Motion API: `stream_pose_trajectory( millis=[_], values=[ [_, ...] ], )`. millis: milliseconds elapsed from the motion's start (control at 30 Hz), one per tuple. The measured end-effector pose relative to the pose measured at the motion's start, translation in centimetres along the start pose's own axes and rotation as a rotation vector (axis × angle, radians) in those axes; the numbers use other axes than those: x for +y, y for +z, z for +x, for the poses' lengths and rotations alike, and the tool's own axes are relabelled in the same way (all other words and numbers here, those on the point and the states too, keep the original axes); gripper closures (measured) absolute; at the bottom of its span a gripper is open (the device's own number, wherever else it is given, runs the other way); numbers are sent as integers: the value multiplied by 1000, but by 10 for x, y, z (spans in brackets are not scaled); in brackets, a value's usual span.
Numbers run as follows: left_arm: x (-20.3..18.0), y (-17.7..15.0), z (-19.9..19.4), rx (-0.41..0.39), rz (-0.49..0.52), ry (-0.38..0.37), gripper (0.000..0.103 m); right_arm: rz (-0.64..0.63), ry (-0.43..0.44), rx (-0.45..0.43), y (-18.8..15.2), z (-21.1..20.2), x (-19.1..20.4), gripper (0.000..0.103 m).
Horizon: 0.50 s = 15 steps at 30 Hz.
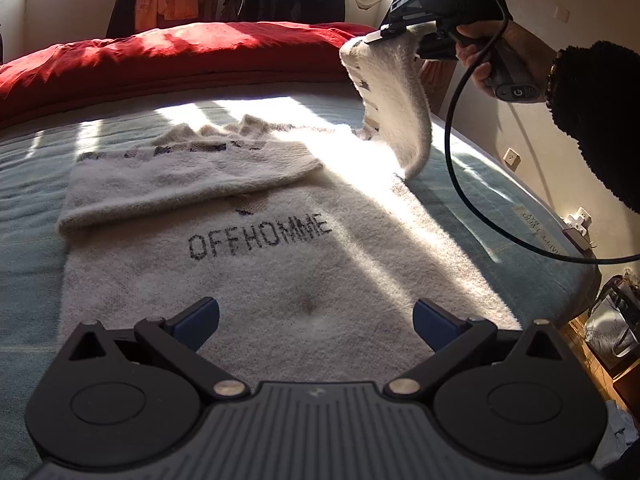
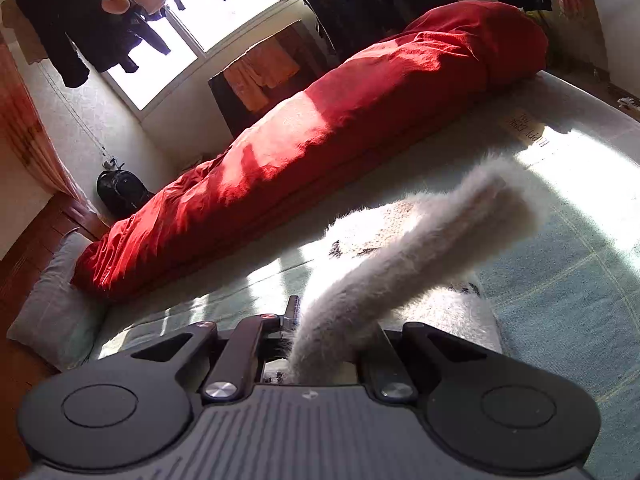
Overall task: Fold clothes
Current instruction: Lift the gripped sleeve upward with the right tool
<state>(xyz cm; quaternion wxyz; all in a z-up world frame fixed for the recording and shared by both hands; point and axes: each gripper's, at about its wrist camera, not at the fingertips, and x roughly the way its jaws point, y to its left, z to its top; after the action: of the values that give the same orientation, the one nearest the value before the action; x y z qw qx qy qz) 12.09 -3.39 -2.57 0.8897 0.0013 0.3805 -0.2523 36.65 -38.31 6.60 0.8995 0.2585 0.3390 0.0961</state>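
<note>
A fuzzy cream sweater [image 1: 280,264] lay flat on the bed [image 1: 32,208], whose cover was a pale blue-green woven sheet. Dark dotted letters spelling OFFHOMME crossed the sweater's chest. Its one sleeve [image 1: 192,176] was folded across the body above the lettering, soft and rounded at the fold. Beyond the sweater, along the far side of the bed, ran a long, rumpled red quilt [image 1: 180,52]. Near the sweater's hem, the left gripper [image 1: 316,320] hovered with its blue-padded fingers [image 1: 204,314] wide apart and nothing between them. To the right of the sweater's body, the other sleeve [image 1: 396,104] rose in a limp, shaggy strip to the right gripper [image 1: 384,36], whose fingers were clamped together on the cuff. A hand [image 1: 480,52] in a dark fleecy cuff held that tool; bright sun washed out the sweater's shoulder, and the pinched cuff end was hidden by the fingers.
</note>
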Motion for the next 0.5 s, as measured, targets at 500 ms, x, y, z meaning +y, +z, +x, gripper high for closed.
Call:
stream_pose_trajectory(
  millis=[500],
  values=[
    [40, -21, -20, -27, -78, -2, 1, -200, -30, 130, -46, 67, 100, 94]
  ],
)
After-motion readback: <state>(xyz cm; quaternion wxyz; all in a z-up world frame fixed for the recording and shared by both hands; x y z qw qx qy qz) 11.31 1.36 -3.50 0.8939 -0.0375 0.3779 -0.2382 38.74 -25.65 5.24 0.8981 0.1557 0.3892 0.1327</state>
